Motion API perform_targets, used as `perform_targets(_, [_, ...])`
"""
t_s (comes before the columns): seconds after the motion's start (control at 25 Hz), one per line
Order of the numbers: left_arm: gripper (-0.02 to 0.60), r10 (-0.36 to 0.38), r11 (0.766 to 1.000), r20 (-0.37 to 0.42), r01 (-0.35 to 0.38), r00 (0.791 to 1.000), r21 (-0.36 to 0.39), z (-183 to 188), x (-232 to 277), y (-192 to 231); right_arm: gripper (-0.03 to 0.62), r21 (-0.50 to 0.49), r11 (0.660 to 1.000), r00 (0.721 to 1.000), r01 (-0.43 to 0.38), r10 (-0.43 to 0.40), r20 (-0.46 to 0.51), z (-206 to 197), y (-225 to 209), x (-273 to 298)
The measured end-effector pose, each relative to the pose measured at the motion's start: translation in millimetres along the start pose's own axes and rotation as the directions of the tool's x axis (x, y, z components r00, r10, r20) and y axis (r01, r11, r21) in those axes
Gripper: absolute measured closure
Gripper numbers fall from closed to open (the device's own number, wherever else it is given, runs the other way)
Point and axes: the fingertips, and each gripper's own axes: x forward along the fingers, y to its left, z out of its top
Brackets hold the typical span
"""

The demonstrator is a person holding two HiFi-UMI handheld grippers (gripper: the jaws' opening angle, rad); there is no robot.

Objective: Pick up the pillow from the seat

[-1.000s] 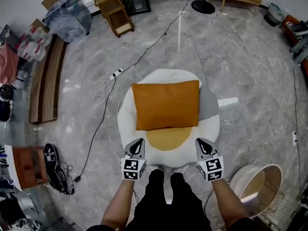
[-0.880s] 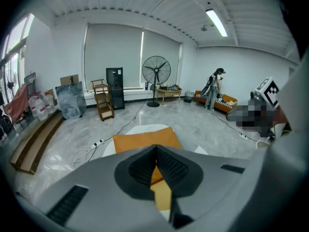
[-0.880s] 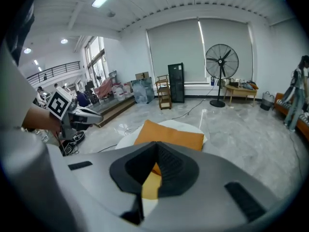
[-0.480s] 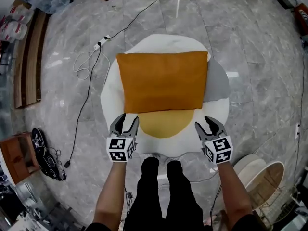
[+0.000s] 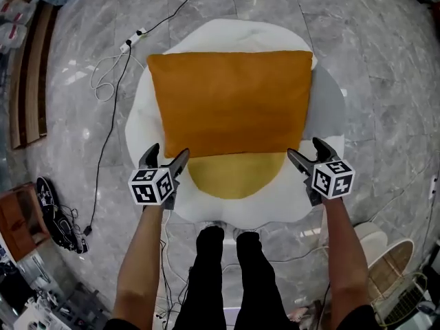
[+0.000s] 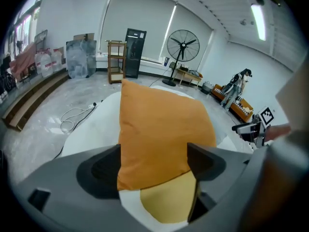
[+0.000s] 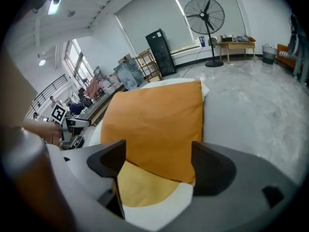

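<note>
White seat (image 5: 227,34) on grey floor (image 5: 388,81) — orange pillow (image 5: 230,102) lies on it.

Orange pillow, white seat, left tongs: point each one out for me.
orange pillow (image 5: 230,102), head view, middle of its top face.
white seat (image 5: 227,36), head view, bare far rim beyond the pillow.
left tongs (image 5: 169,152), head view, midway between fingertips; they have just been opening, pillow corner between them.

The head view looked steeply down from above the person's legs (image 5: 223,267), near enough that the round white seat (image 5: 234,34) filled mid-frame. The left gripper view sat low by the seat's near left edge, the right gripper view by its near right, both facing along their jaws across the orange pillow (image 5: 230,102) toward a pedestal fan (image 6: 183,45) by the far wall. All three shared pillow, seat and yellow patch (image 5: 234,177).
</note>
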Motion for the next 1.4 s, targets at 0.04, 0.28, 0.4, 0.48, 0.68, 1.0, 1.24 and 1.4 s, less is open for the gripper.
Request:
perform_targets(0.04, [0.156, 0.001, 1.000, -0.007, -0.001, 1.000, -0.007, 0, 8, 6, 0.179, 0.027, 1.000, 1.000, 0.000, 0.000, -0.003, -2, -9, 8])
perform_targets(0.28, [0.152, 0.014, 1.000, -0.021, -0.014, 1.000, -0.012, 5, 49, 29, 0.144, 0.161, 0.987, 0.999, -0.001, 0.007, -0.035, -10, -55, 56])
perform_targets(0.4, [0.127, -0.012, 1.000, -0.027, 0.011, 1.000, -0.029, 9, 65, 33, 0.124, 0.199, 0.980, 0.999, -0.009, 0.017, -0.041, -11, -68, 78])
perform_targets(0.48, [0.120, -0.030, 0.999, -0.038, 0.029, 0.999, -0.030, 11, 75, 35, 0.110, 0.213, 0.977, 0.998, -0.020, 0.032, -0.053, -13, -72, 91])
perform_targets(0.68, [0.118, -0.078, 0.997, -0.071, 0.076, 0.994, -0.029, 7, 94, 39, 0.106, 0.262, 0.963, 0.992, -0.060, 0.087, -0.092, -17, -68, 114])
perform_targets(1.0, [0.254, -0.076, 0.997, -0.091, 0.078, 0.993, 0.016, 10, 104, 25, 0.296, 0.232, 0.971, 0.989, -0.051, 0.082, -0.127, -15, -57, 122])
perform_targets(1.24, [0.354, -0.059, 0.998, -0.047, 0.060, 0.997, 0.026, 12, 95, 19, 0.397, 0.077, 0.996, 0.995, 0.051, -0.044, -0.089, -5, -47, 110])
perform_targets(1.4, [0.398, -0.030, 0.999, -0.006, 0.031, 1.000, 0.027, 21, 87, 15, 0.442, 0.050, 0.995, 0.995, 0.089, -0.087, -0.041, 4, -38, 96])
